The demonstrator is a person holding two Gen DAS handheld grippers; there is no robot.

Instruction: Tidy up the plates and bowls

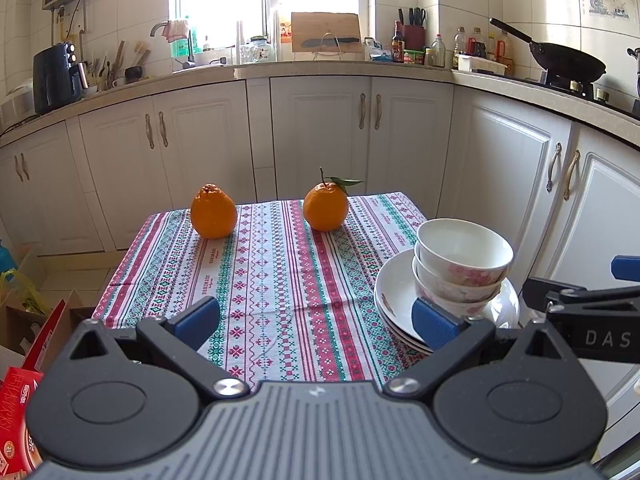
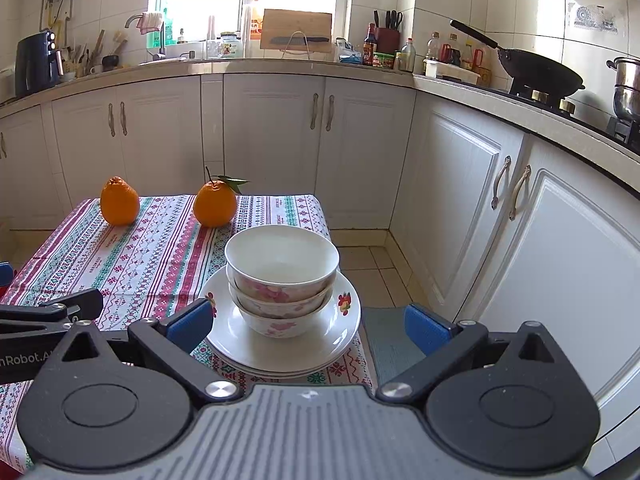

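Both grippers stand with their blue-padded fingers spread wide and nothing between them. Left gripper (image 1: 316,322) hovers over the near part of the striped tablecloth (image 1: 260,272) that covers the small counter, its right finger pad (image 1: 434,326) just in front of the plates' near rim as the left wrist view shows it; whether it touches them cannot be told. Farther back on the cloth sit two oranges: the plain orange (image 1: 213,211) to the left and the leafy orange (image 1: 325,207), with stem and green leaves, to its right, well apart from each other. On the right side of the counter, near its edge, lies the stack of white plates (image 2: 340,332), and on it three floral bowls (image 2: 282,276) nested upright one inside another, the top one empty. Right gripper (image 2: 308,328) faces this stack from the near side, its left finger pad (image 2: 190,324) just beside the plates' left rim and its right finger out past the counter's edge above the tiled floor (image 2: 372,264). White cabinets (image 2: 276,140) run behind
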